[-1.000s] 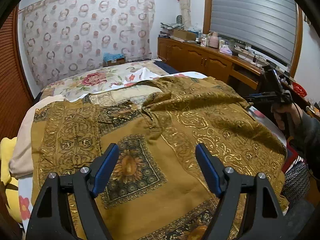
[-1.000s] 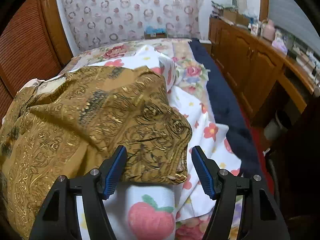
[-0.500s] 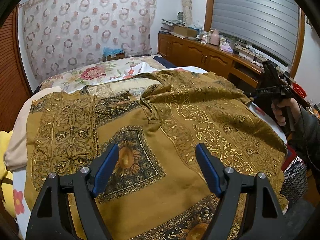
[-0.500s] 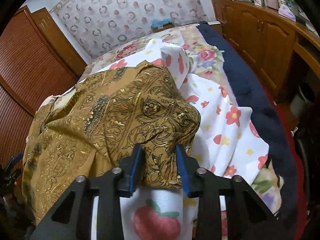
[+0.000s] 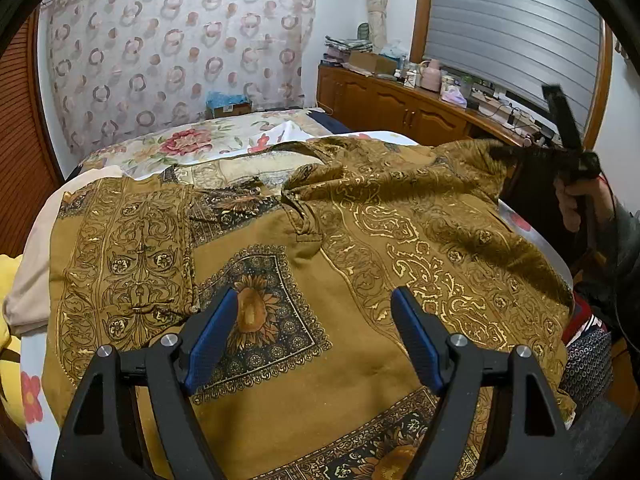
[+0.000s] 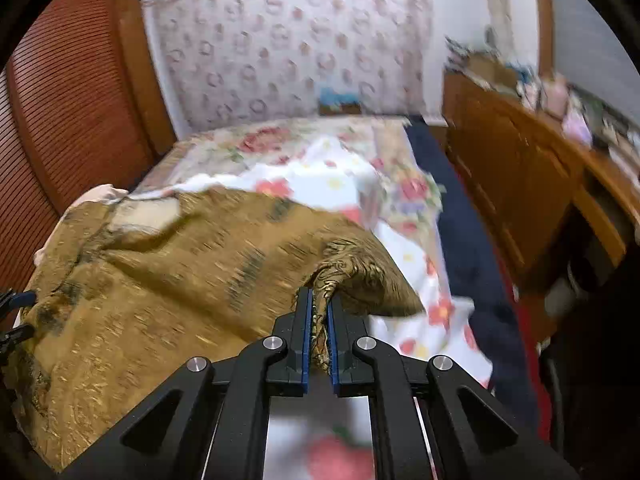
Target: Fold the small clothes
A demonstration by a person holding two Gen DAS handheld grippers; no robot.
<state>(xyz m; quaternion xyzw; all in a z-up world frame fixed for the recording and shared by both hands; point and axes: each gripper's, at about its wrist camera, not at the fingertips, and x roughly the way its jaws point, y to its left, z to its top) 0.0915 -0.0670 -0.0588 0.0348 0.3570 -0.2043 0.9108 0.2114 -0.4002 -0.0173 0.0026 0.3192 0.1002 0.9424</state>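
Note:
A mustard-gold patterned shirt [image 5: 320, 280] lies spread over the bed, collar toward the far side. My left gripper [image 5: 312, 332] hovers open above its sunflower pocket patch, nothing between the blue pads. My right gripper [image 6: 319, 312] is shut on the edge of the shirt [image 6: 160, 280] at its right sleeve end, the cloth pinched between the pads and lifted off the bedsheet. From the left wrist view the right gripper [image 5: 516, 160] shows at the far right in a person's hand [image 5: 576, 204], pulling that corner up.
The bed carries a white flowered sheet [image 6: 332, 176] and a dark blue blanket [image 6: 460, 232] along its right side. A wooden cabinet [image 5: 400, 108] with clutter on top runs along the right wall. Brown slatted doors [image 6: 68, 100] stand at the left. A yellow cloth [image 5: 8, 280] lies at the bed's left edge.
My right gripper closed on the shirt's sleeve edge and rose, lifting that corner off the sheet. The left gripper stayed open in place above the shirt.

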